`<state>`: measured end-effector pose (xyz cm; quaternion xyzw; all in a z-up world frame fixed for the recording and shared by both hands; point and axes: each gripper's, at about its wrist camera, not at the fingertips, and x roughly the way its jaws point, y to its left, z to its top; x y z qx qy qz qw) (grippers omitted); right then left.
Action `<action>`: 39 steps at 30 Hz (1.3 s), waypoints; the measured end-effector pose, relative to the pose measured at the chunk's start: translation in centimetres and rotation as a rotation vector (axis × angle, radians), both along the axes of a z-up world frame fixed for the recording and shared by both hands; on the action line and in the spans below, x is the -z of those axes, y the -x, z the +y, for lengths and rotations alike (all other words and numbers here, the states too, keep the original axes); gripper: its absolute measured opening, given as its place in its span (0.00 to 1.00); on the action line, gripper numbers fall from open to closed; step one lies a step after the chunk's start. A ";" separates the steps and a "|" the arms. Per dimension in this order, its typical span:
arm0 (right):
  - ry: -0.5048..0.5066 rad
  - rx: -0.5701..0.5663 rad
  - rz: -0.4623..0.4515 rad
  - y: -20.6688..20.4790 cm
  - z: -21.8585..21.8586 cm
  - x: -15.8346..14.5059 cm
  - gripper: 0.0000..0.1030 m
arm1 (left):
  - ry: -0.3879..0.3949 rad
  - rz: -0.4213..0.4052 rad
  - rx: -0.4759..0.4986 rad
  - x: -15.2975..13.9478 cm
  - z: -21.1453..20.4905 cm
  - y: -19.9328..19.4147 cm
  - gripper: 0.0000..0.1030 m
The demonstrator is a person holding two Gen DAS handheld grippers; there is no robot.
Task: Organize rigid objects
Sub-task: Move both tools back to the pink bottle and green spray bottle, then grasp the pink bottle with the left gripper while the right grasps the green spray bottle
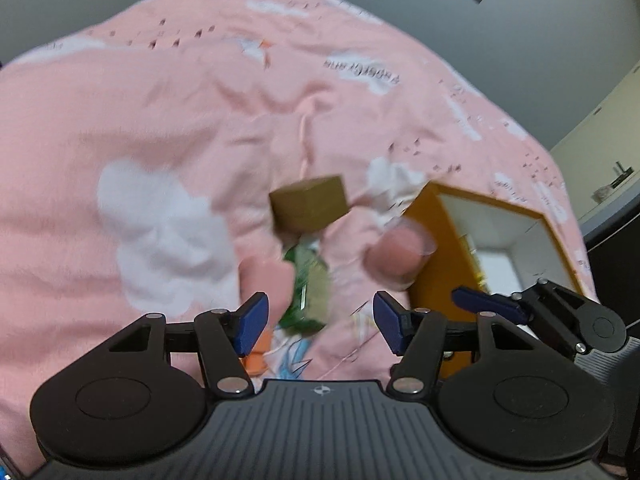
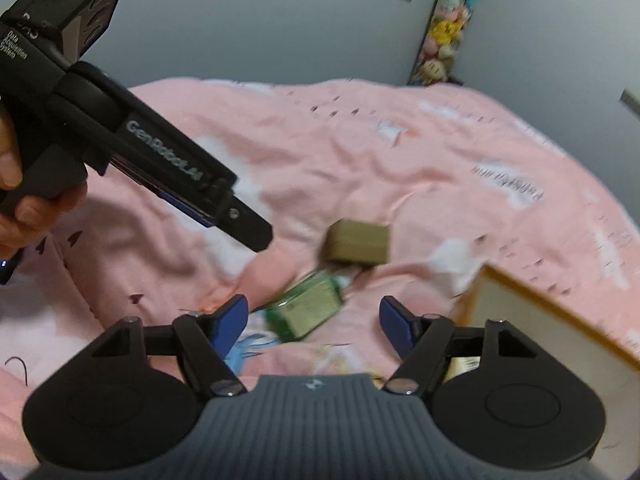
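A brown cube-shaped box (image 1: 309, 204) lies on the pink bedspread; it also shows in the right wrist view (image 2: 358, 246). A green bottle with a pale label (image 1: 308, 292) lies just in front of it, also seen in the right wrist view (image 2: 310, 310). A clear cup (image 1: 398, 254) lies on its side right of the bottle. My left gripper (image 1: 318, 320) is open and empty, just short of the bottle. My right gripper (image 2: 314, 322) is open and empty, with the bottle lying between and just beyond its fingers.
An open orange box with a white inside (image 1: 492, 248) stands at the right, also in the right wrist view (image 2: 560, 332). The left gripper's body (image 2: 120, 140) crosses the upper left of the right wrist view. The pink bedspread (image 1: 160, 128) is wrinkled. An orange item (image 1: 256, 354) lies near my left finger.
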<state>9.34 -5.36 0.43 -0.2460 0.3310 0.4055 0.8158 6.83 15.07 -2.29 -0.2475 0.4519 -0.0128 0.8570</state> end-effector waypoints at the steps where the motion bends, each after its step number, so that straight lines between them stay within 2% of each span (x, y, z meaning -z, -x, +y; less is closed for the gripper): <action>1: 0.005 0.002 0.022 -0.2 0.4 0.7 0.61 | 0.000 0.013 -0.001 0.5 0.0 -0.3 0.67; 3: 0.017 0.014 0.058 -0.9 1.0 1.9 0.60 | 0.000 0.036 -0.032 1.7 0.1 -0.9 0.67; 7: 0.036 0.069 0.103 -2.7 2.0 4.2 0.57 | -0.059 0.074 -0.099 4.1 -0.5 -2.6 0.67; 11: 0.038 0.158 0.184 -4.8 2.2 6.7 0.57 | -0.167 0.106 -0.103 6.0 -1.4 -3.5 0.67; 14: 0.022 0.209 0.228 -5.6 1.8 7.8 0.57 | -0.197 0.110 -0.086 7.1 -1.8 -3.6 0.67; 22: -0.010 0.226 0.249 -6.4 1.9 9.1 0.57 | -0.259 0.093 -0.073 8.2 -2.3 -4.4 0.58; 24: -0.010 0.232 0.258 -6.6 2.0 9.4 0.57 | -0.277 0.086 -0.072 8.5 -2.4 -4.7 0.48; 28: -0.025 0.245 0.271 -7.0 1.9 9.4 0.57 | -0.269 0.073 -0.093 8.4 -2.3 -4.6 0.46; 33: -0.066 0.256 0.319 -7.5 1.8 9.1 0.57 | -0.277 0.017 -0.171 6.8 -1.4 -2.5 0.46; 37: -0.122 0.271 0.380 -8.6 2.2 8.7 0.57 | -0.218 0.010 -0.218 6.7 0.2 -1.7 0.46; 39: -0.135 0.281 0.420 -9.3 2.6 8.9 0.53 | -0.198 0.012 -0.230 6.7 0.6 -1.7 0.46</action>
